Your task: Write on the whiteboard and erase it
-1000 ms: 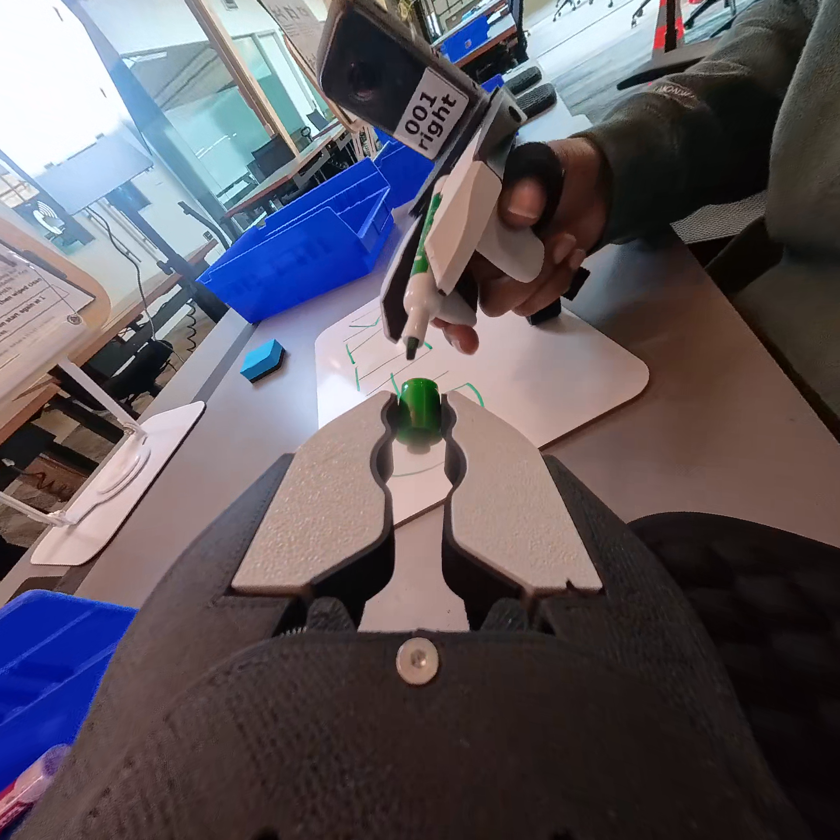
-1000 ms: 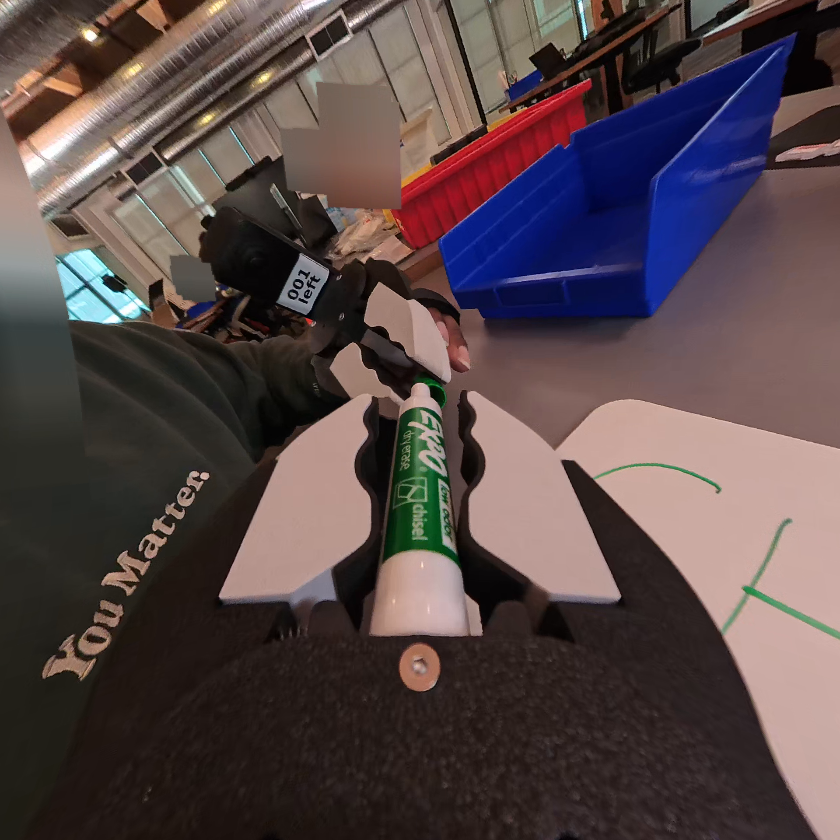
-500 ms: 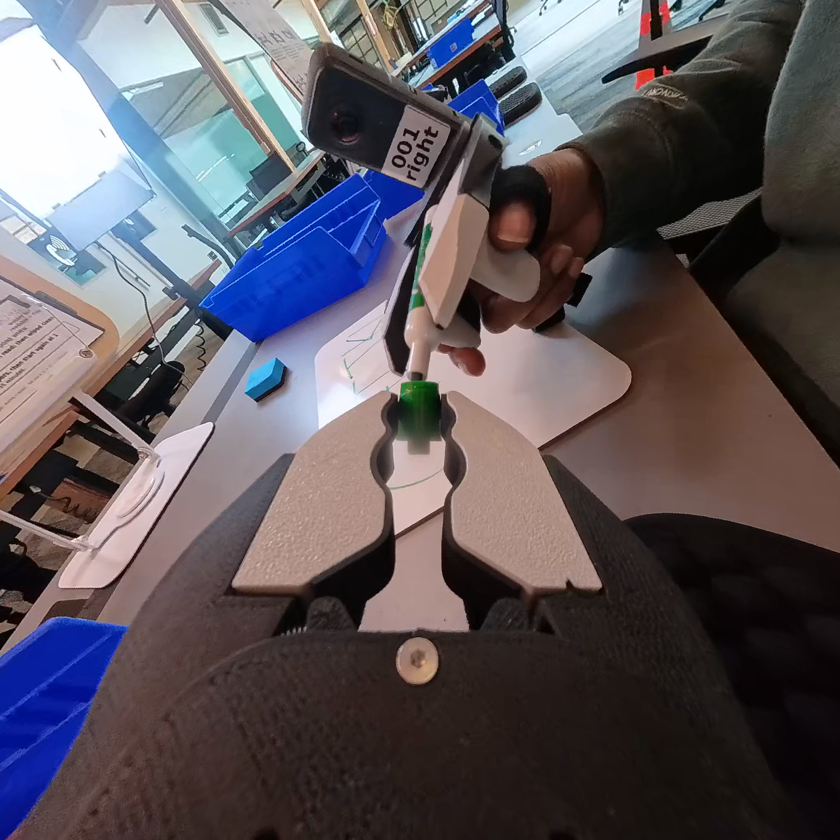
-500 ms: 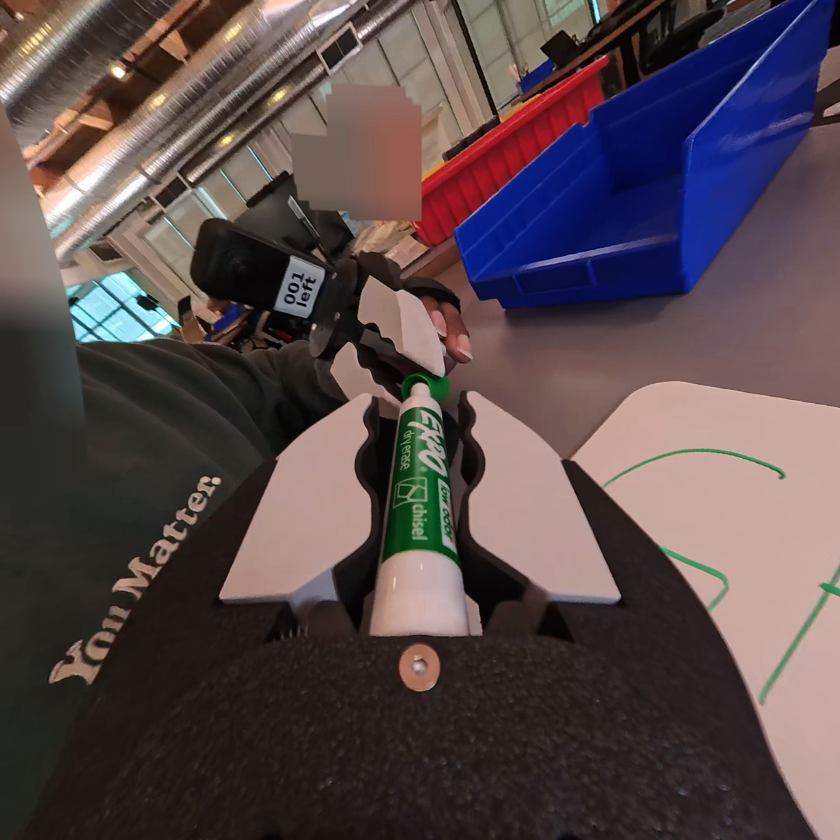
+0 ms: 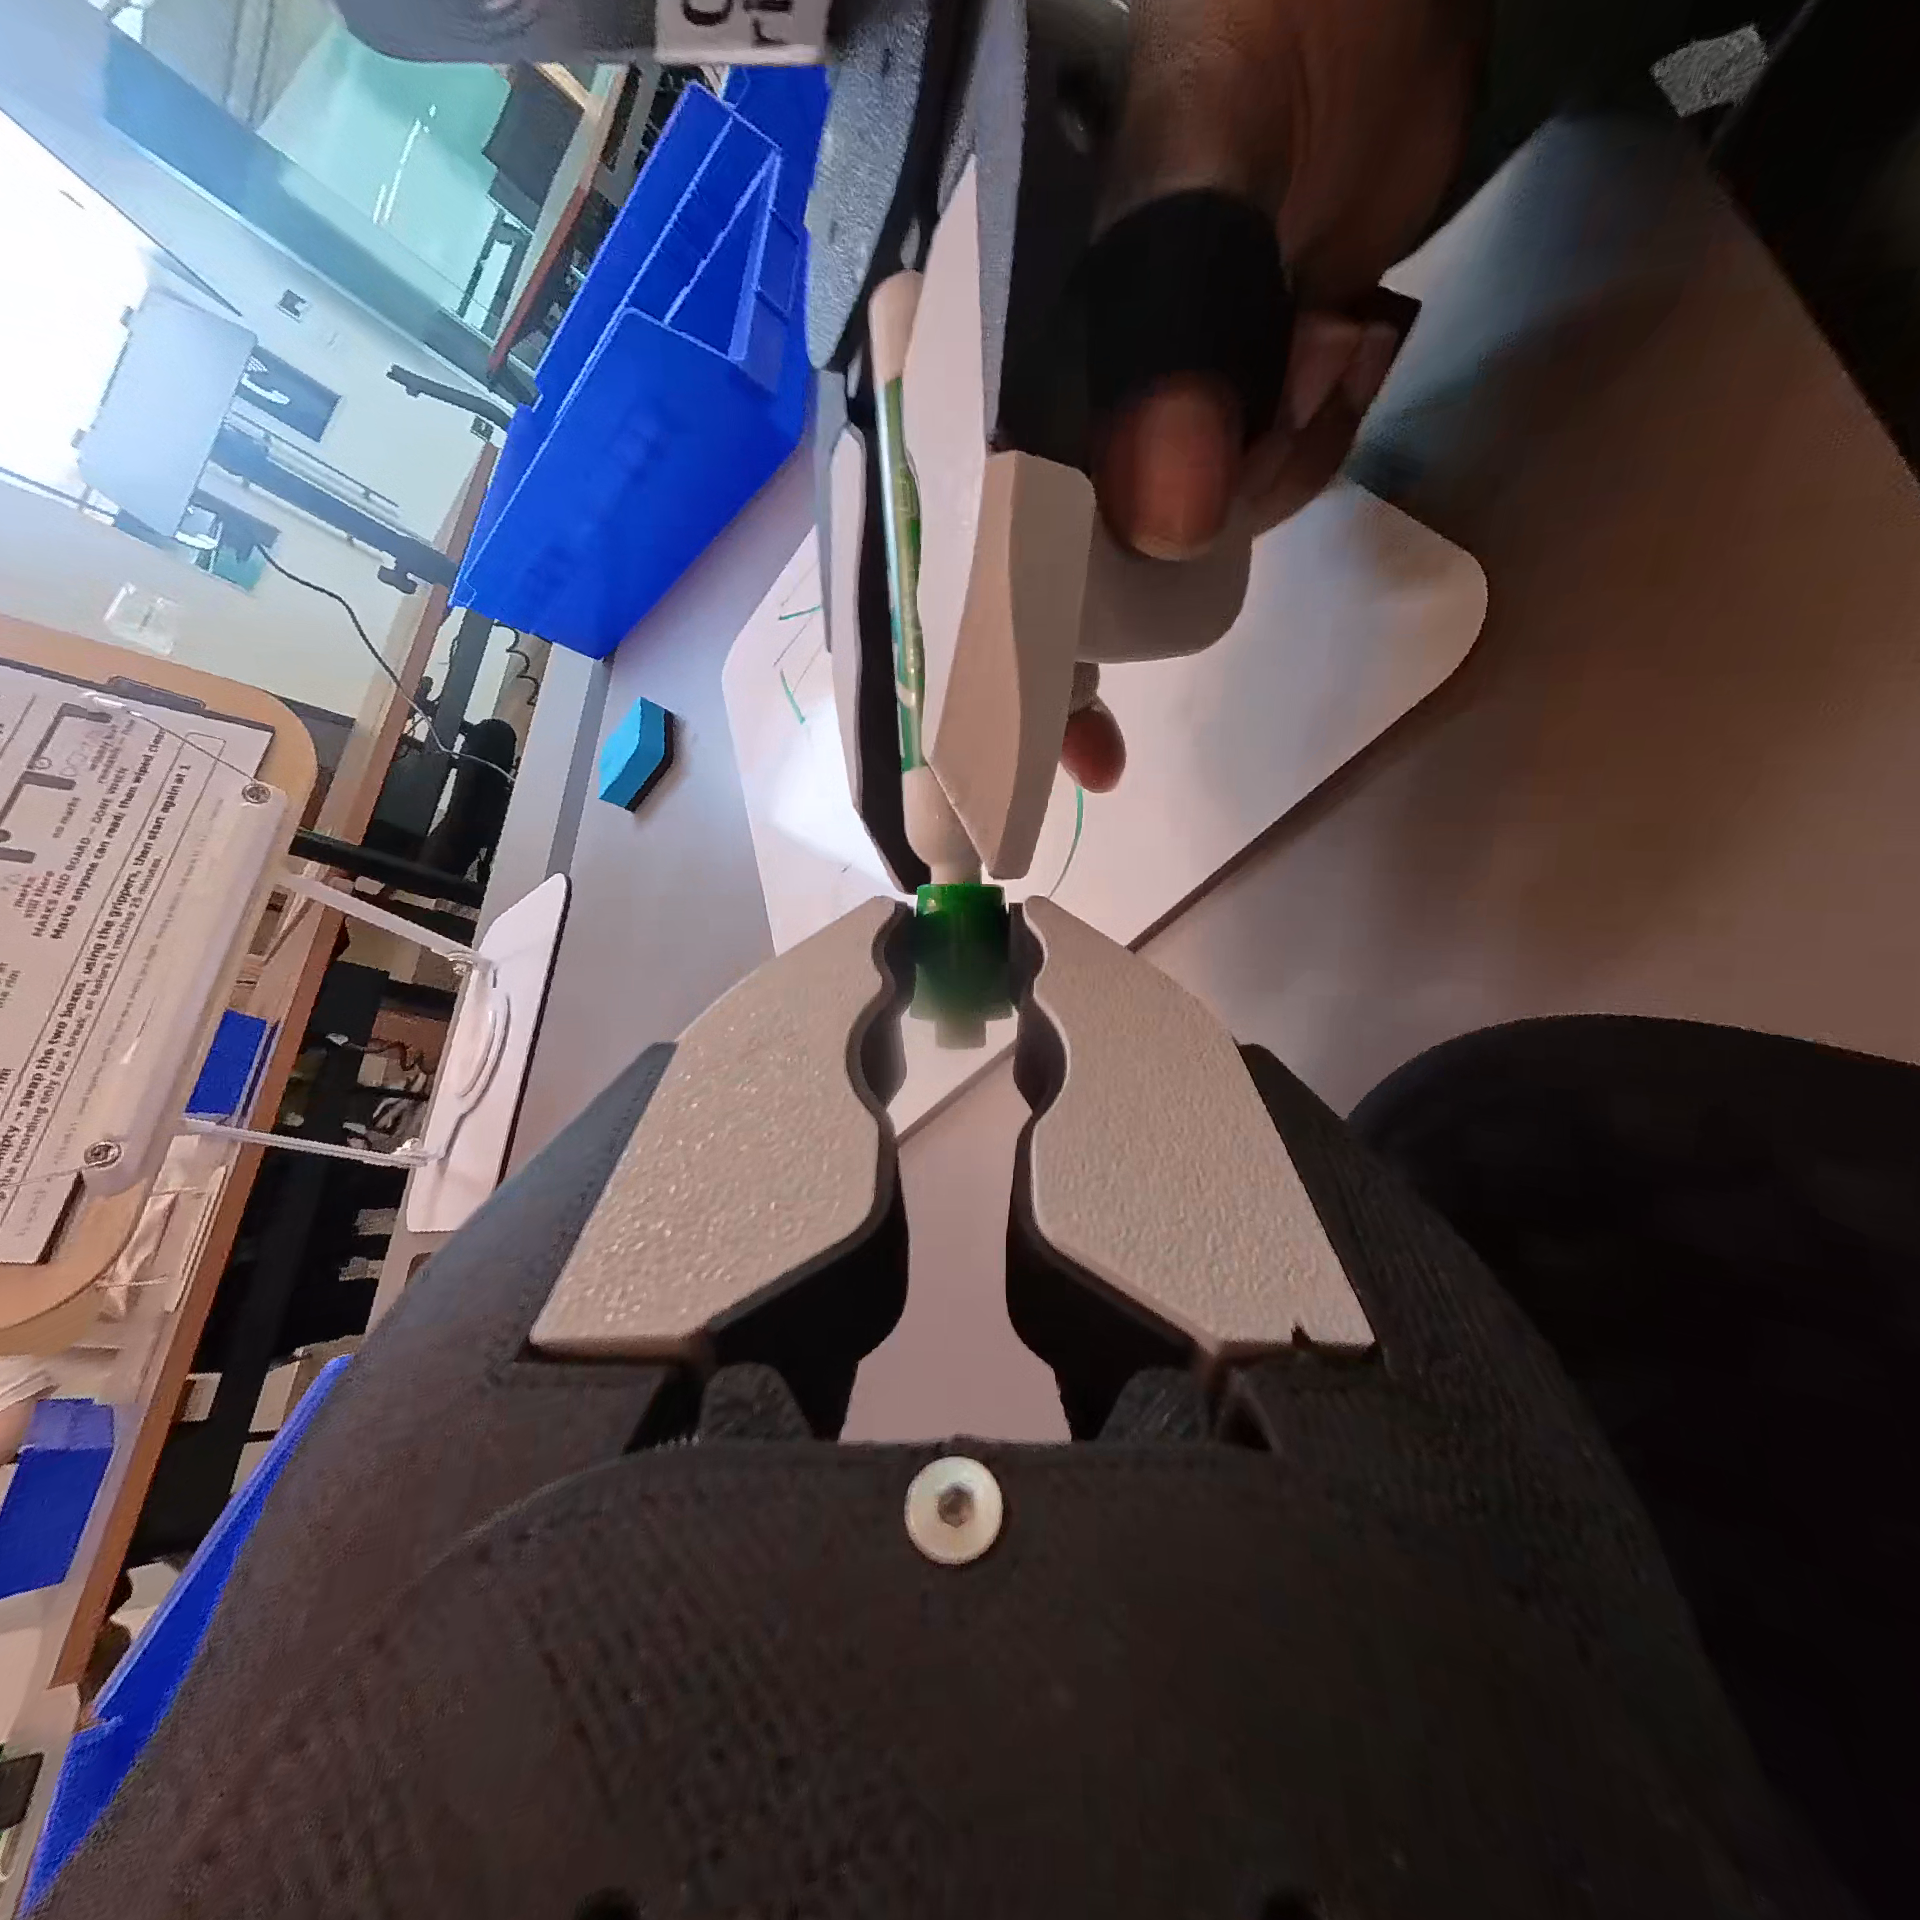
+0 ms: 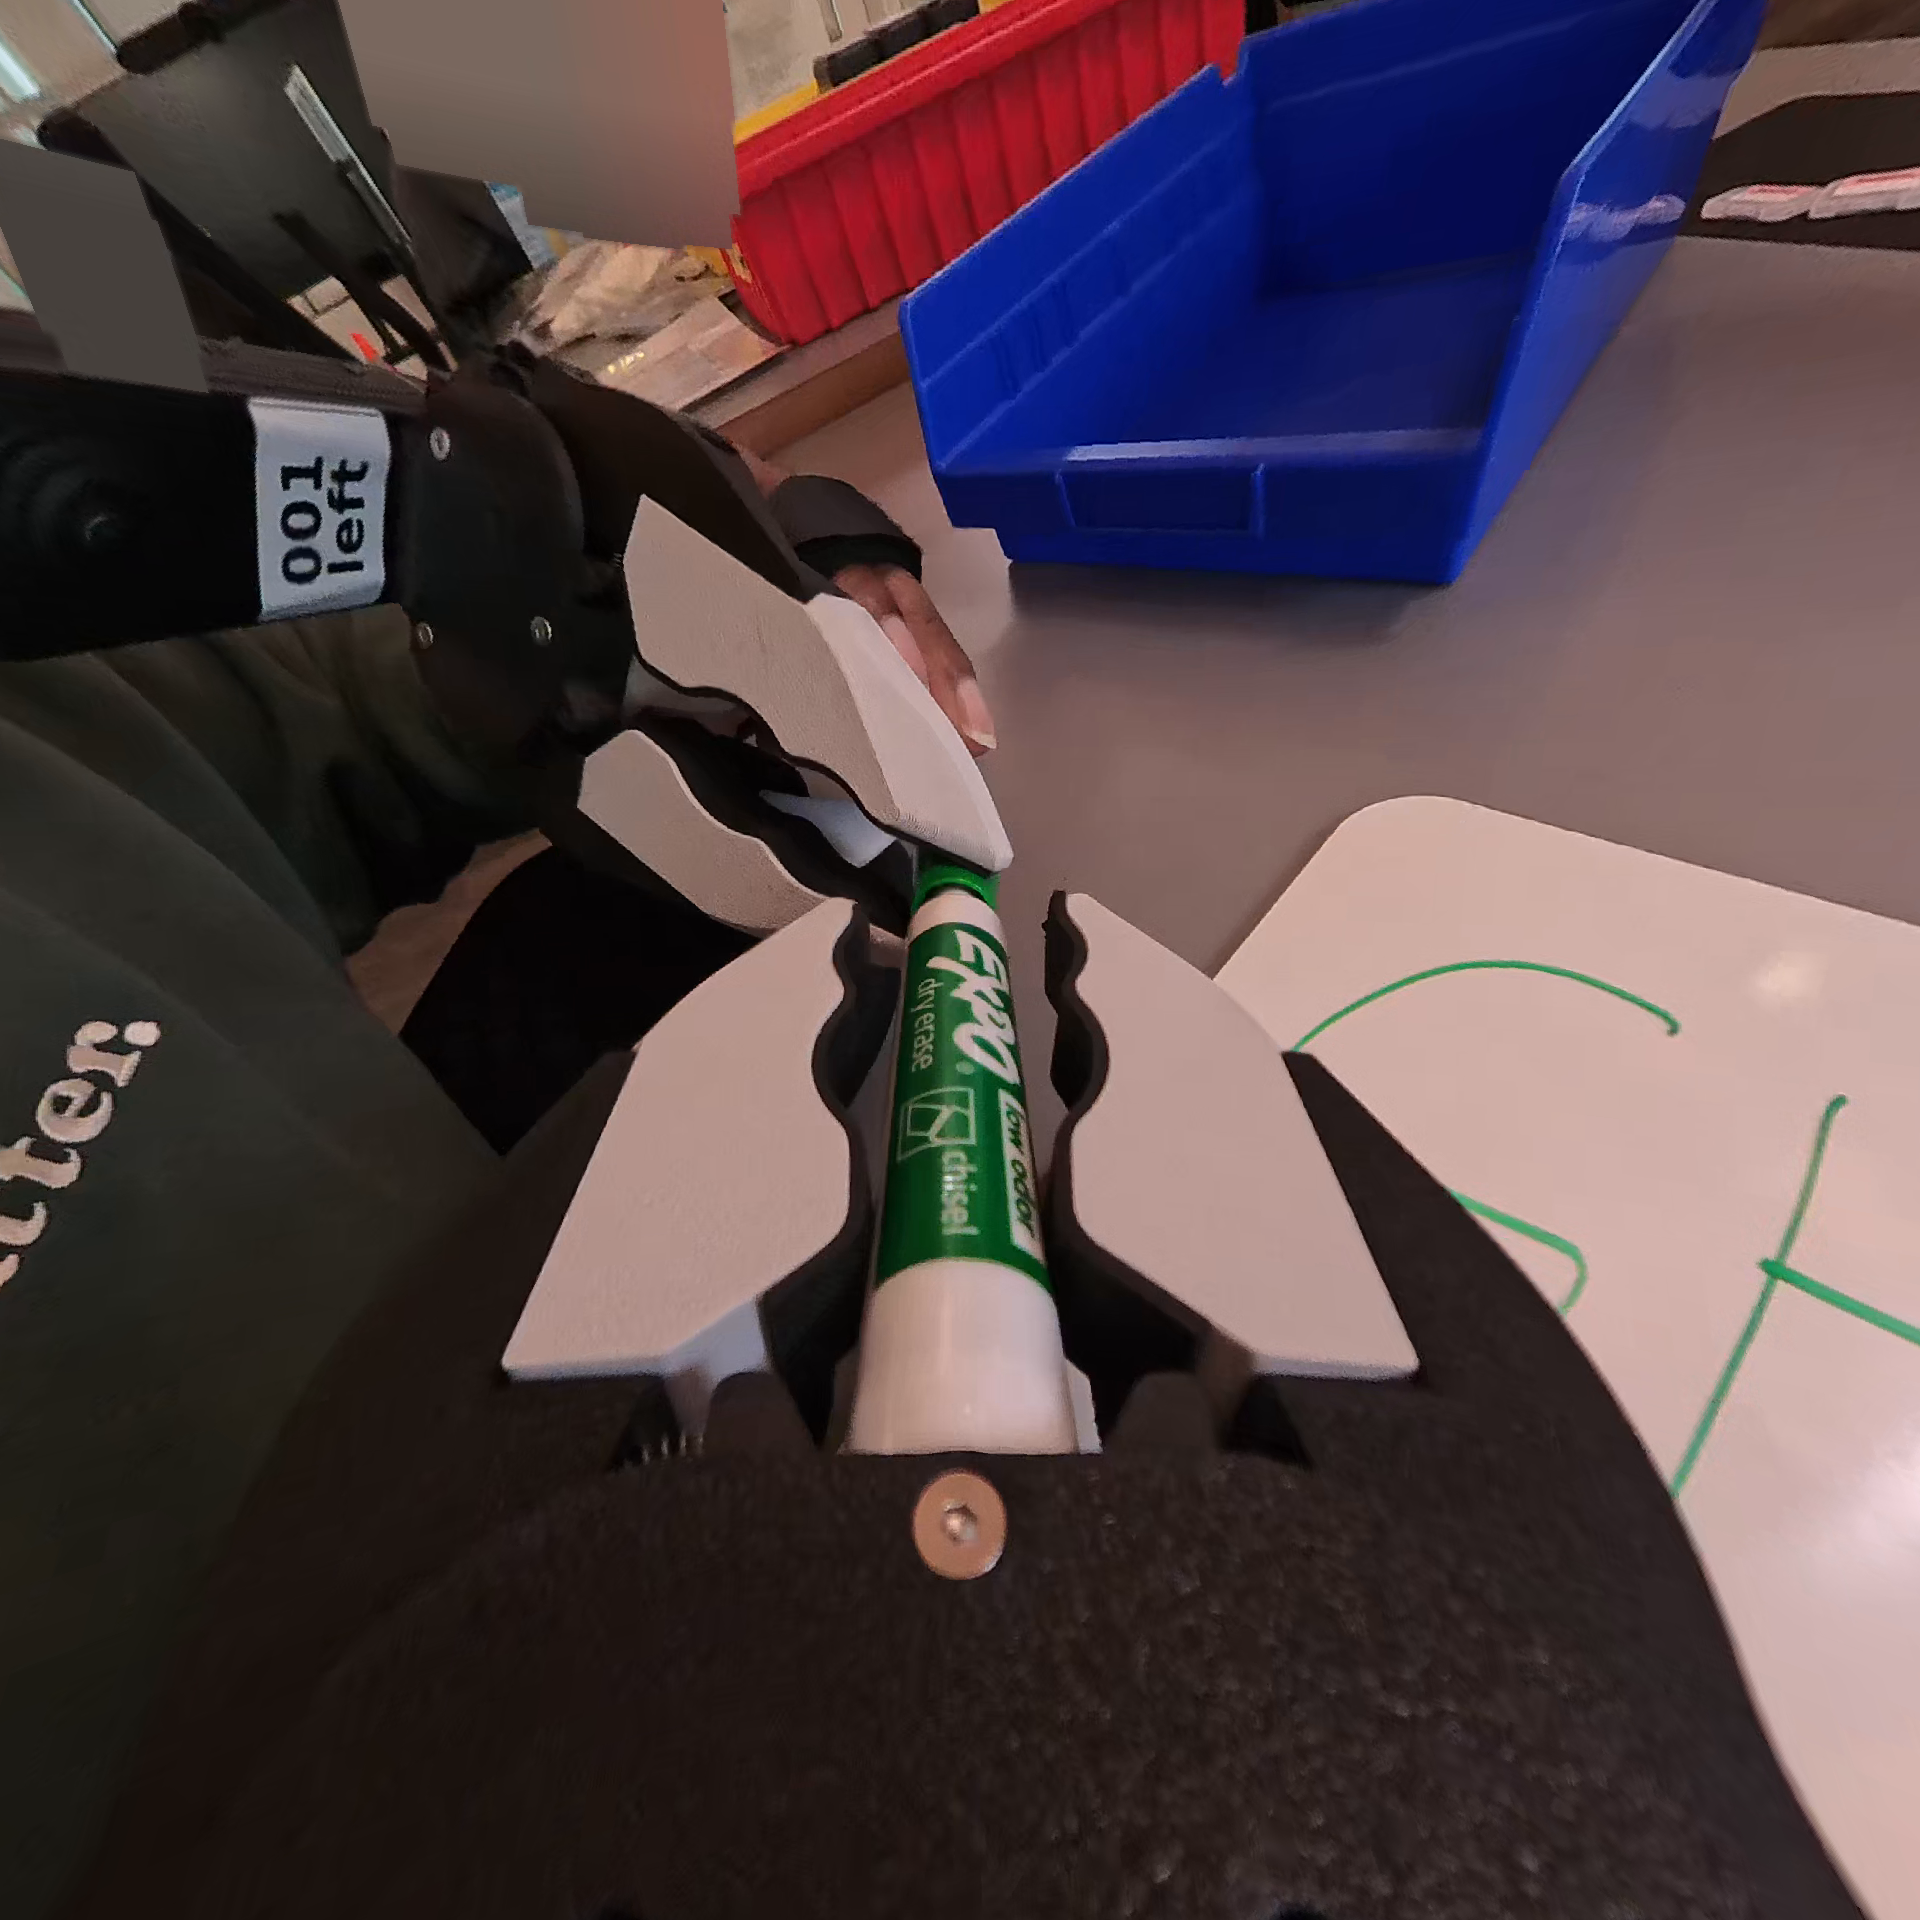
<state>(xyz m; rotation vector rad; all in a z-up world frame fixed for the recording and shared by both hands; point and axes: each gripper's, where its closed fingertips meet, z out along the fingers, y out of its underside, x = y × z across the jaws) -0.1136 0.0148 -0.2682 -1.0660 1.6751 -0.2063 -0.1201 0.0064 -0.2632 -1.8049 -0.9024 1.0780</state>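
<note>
The writing looks done: green strokes already mark the whiteboard (image 6: 1558, 1039) on the bench (image 6: 1299, 675). Now comes capping. The right gripper (image 6: 951, 914) is clamped on the white-and-green marker (image 6: 956, 1143), its tip entering the green cap (image 5: 958, 951) pinched in the left gripper (image 5: 956, 920). Erasing remains; the blue eraser (image 5: 634, 753) lies beside the board.

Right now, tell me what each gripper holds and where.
Right gripper: green marker, by its barrel. Left gripper: the marker's green cap, at its sides.
</note>
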